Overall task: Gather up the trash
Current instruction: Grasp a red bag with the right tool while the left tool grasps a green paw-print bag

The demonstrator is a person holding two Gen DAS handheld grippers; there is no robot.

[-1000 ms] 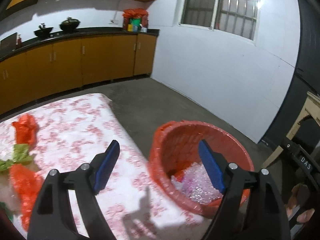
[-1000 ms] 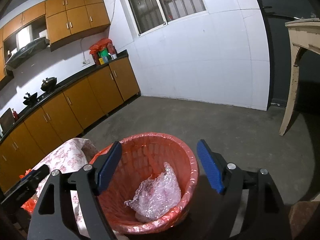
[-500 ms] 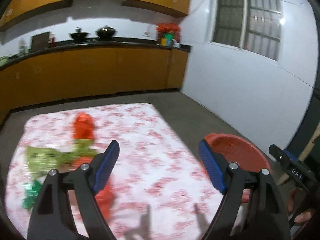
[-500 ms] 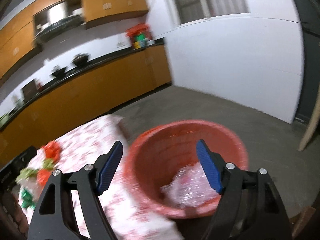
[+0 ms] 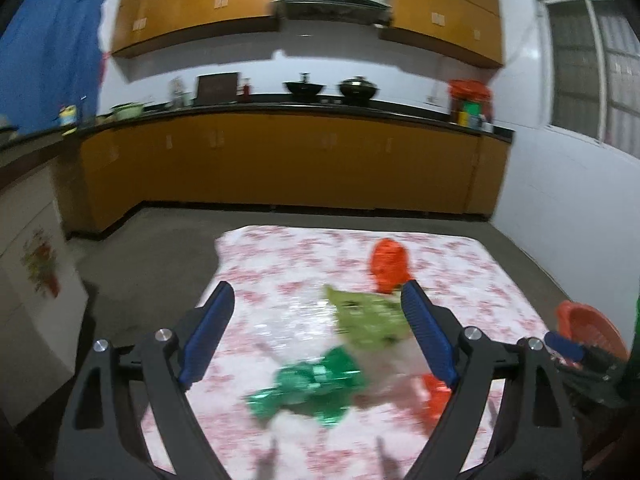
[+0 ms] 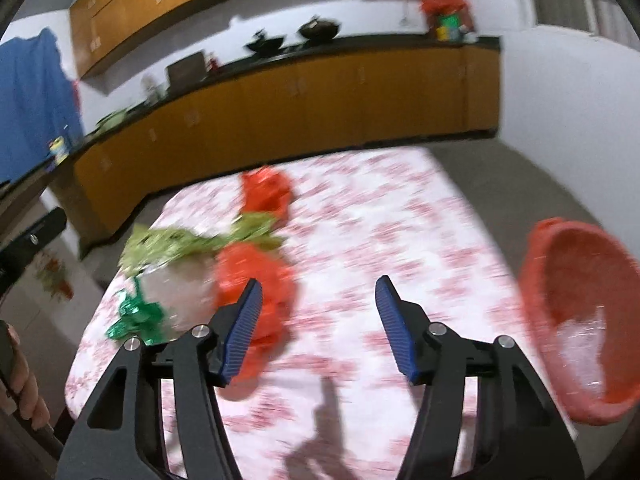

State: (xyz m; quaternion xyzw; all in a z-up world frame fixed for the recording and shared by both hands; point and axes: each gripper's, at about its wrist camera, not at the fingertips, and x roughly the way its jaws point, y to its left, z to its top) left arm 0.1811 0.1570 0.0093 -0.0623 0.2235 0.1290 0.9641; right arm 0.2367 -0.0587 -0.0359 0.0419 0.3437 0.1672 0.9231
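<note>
Both tongs hang empty over the flowered tabletop (image 5: 280, 248): the left tongs (image 5: 316, 336) are opening above the dark green wrapper (image 5: 308, 380), and the right tongs (image 6: 318, 330) are closing on nothing beside the red bag (image 6: 256, 280). To grab well, I would settle each over one piece and pinch a raised fold. The trash lies in a loose line running away toward the far red bag (image 6: 266, 194); the red bin (image 6: 580, 320) stands off the right edge.

Red basket (image 6: 576, 320); red-and-white floral tablecloth (image 6: 360, 208).

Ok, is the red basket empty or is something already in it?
Not empty. The right wrist view shows a crumpled clear plastic piece lying at the bottom of the red basket; the rest of it looks bare.
</note>
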